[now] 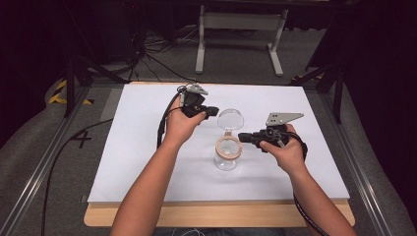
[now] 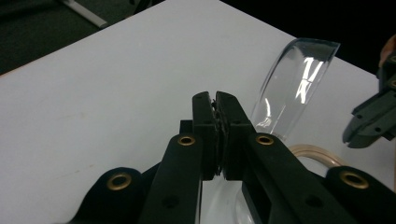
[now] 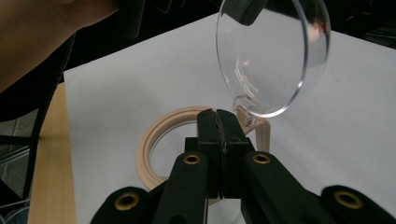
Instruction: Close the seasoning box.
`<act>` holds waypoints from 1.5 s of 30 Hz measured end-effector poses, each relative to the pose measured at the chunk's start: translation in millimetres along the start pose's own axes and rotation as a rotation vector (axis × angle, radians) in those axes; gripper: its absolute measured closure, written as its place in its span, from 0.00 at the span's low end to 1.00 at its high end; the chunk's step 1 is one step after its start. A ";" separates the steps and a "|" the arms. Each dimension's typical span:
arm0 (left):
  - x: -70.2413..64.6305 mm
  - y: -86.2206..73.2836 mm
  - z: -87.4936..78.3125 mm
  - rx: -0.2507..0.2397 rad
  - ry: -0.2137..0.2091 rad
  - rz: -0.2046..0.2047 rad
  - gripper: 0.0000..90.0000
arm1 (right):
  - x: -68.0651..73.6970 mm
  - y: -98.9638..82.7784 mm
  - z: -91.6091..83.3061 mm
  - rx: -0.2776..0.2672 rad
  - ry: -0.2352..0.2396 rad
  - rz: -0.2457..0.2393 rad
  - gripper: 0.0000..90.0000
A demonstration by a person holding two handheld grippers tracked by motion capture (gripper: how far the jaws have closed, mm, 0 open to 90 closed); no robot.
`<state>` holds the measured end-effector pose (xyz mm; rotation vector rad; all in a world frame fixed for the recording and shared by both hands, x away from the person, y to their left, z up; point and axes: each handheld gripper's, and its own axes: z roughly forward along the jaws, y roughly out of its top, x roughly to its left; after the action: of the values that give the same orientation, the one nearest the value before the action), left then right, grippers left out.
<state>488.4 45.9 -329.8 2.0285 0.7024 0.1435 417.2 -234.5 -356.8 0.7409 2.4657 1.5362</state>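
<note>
A clear glass jar (image 1: 227, 158) stands mid-board with a beige seal ring (image 1: 228, 147) on its mouth. Its hinged clear lid (image 1: 230, 119) is swung open, standing up at the far side. My left gripper (image 1: 215, 111) is shut, its tip against the lid's left edge. In the left gripper view the shut jaws (image 2: 215, 100) sit just left of the lid (image 2: 299, 84). My right gripper (image 1: 241, 137) is shut at the jar's right rim. The right gripper view has it (image 3: 217, 114) over the ring (image 3: 149, 144), below the lid (image 3: 271, 56). Nothing shows between either pair of jaws.
The jar stands on a white board (image 1: 147, 147) lying on a wooden tabletop (image 1: 221, 214). Metal rails run along both sides. Behind the table are cables on the floor and a white stand (image 1: 241, 29). The board has bare room left and right of the hands.
</note>
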 end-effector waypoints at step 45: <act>-50.7 -69.7 -76.8 0.219 0.013 0.080 0.88 | 16.0 -4.0 0.0 0.146 0.051 0.005 1.00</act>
<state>388.6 103.7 -336.6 2.2680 0.6692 0.1309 402.0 -228.3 -358.2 0.7394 2.6378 1.4051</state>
